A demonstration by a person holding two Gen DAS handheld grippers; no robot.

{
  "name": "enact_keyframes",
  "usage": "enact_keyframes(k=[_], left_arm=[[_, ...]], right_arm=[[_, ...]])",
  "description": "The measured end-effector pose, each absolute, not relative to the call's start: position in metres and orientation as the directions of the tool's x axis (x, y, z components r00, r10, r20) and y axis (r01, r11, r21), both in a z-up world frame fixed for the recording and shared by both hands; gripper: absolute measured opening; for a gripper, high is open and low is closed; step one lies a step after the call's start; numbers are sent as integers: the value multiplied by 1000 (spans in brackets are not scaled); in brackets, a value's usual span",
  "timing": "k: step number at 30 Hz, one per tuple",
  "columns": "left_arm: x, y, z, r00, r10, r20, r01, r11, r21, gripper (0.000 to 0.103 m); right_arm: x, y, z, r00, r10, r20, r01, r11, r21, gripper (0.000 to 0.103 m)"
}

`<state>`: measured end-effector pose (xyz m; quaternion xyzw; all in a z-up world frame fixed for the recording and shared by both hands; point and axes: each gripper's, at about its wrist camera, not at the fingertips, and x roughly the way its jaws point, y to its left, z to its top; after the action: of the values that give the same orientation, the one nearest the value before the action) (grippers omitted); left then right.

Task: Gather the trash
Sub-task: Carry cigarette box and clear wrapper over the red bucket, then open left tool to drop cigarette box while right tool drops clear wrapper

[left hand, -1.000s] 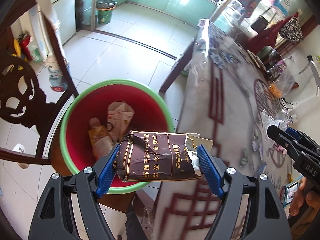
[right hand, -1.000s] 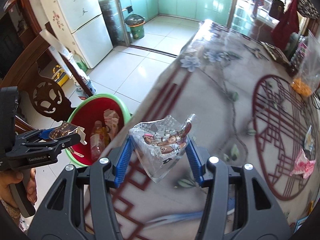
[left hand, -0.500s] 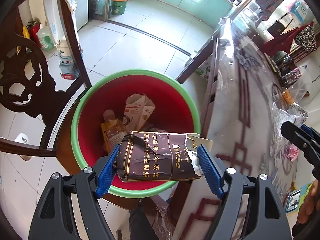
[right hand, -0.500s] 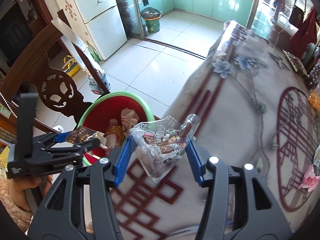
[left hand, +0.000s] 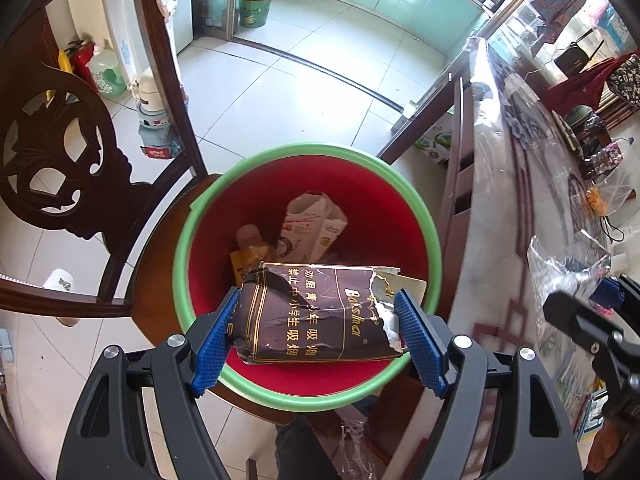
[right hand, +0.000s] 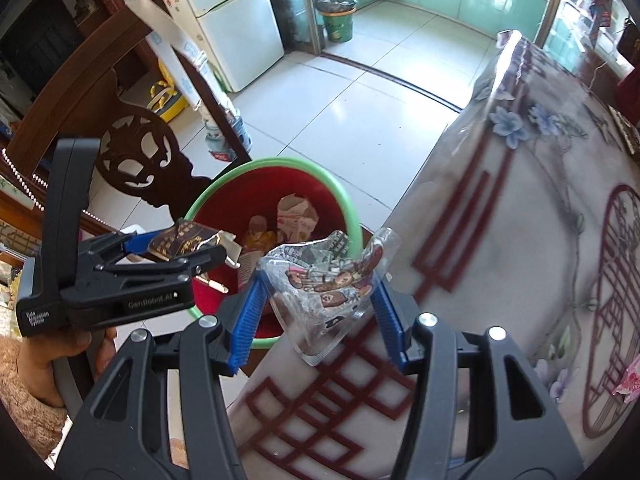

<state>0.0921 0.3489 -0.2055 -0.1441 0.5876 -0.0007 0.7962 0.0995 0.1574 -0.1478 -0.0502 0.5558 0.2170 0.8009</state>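
Red bin (left hand: 400, 216) below, carved chair (left hand: 72, 168) left, table (right hand: 500, 240) right

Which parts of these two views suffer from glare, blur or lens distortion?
Left wrist view: sharp on the dark carton and red bin; glare washes the table edge; fisheye bends the chair back. Right wrist view: the tablecloth looks soft, the clear wrapper crisp; floor tiles reflect window light.
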Motion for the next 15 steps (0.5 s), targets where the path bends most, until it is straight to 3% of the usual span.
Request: enact_keyframes(k=[15], left_arm=[[94, 354, -215, 283, -179, -942, -166, 958, -232, 73]], right_arm=[[99, 178, -169, 220, 292, -931, -420, 889, 180, 51]])
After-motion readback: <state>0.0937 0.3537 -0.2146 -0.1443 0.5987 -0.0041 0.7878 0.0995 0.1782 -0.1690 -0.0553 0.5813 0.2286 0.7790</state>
